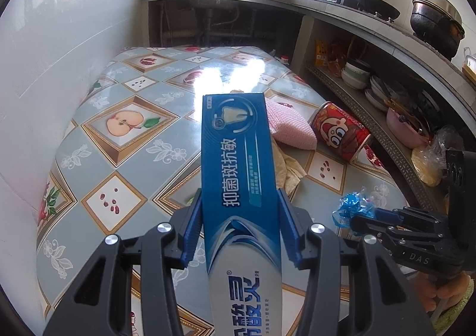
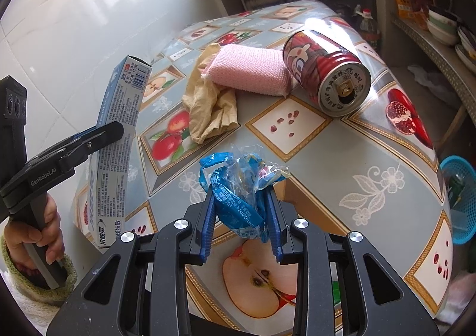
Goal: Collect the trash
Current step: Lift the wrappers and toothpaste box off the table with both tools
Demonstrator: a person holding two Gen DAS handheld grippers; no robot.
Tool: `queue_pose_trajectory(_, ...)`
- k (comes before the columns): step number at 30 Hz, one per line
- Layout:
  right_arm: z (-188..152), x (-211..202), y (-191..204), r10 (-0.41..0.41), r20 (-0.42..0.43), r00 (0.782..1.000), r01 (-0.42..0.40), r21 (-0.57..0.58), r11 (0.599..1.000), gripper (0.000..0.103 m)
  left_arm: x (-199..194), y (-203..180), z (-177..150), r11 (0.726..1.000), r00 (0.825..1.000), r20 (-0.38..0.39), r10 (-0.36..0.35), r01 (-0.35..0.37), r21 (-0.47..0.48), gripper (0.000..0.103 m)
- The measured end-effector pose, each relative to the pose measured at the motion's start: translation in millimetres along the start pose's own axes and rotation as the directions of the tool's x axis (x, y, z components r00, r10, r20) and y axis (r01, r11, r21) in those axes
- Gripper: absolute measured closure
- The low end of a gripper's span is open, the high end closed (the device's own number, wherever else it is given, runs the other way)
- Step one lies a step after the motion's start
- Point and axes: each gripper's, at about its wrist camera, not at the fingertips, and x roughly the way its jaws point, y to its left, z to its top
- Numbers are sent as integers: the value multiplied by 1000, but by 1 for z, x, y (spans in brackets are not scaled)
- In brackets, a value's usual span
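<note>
My left gripper [image 1: 239,202] is shut on a long blue toothpaste box [image 1: 238,163] and holds it above the table; the box also shows in the right wrist view [image 2: 119,133]. My right gripper [image 2: 241,202] is shut on a crumpled blue plastic wrapper [image 2: 238,184], also seen in the left wrist view [image 1: 352,208], held above the table. A red drink can [image 2: 324,71] lies on its side on the fruit-patterned tablecloth [image 2: 342,151]. A crumpled beige paper [image 2: 208,107] lies beside a pink sponge [image 2: 250,68].
A blue mesh basket [image 2: 461,196] stands on the floor right of the table. Shelves with bowls and plates [image 1: 374,83] run along the right. A white tiled wall [image 1: 38,68] borders the table's left side. A counter with pots [image 1: 437,20] is above.
</note>
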Motion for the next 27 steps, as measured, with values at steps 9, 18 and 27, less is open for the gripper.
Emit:
queue_pose_trajectory(9,0,-6,3,-1,10,1000,1,-6,1000,74,-11,-1,-2,1000,1000,27,13,-13,0,57)
queue_pose_trajectory(18,-1,-25,2,-2,49,999,2,1,1000,74,-25,-5,3,1000,998,63,-5,5,3,57)
queue_pose_trajectory(27,-8,-57,-9,-24,122,992,17,58,998,74,-42,-28,18,994,986,122,-111,108,36,57)
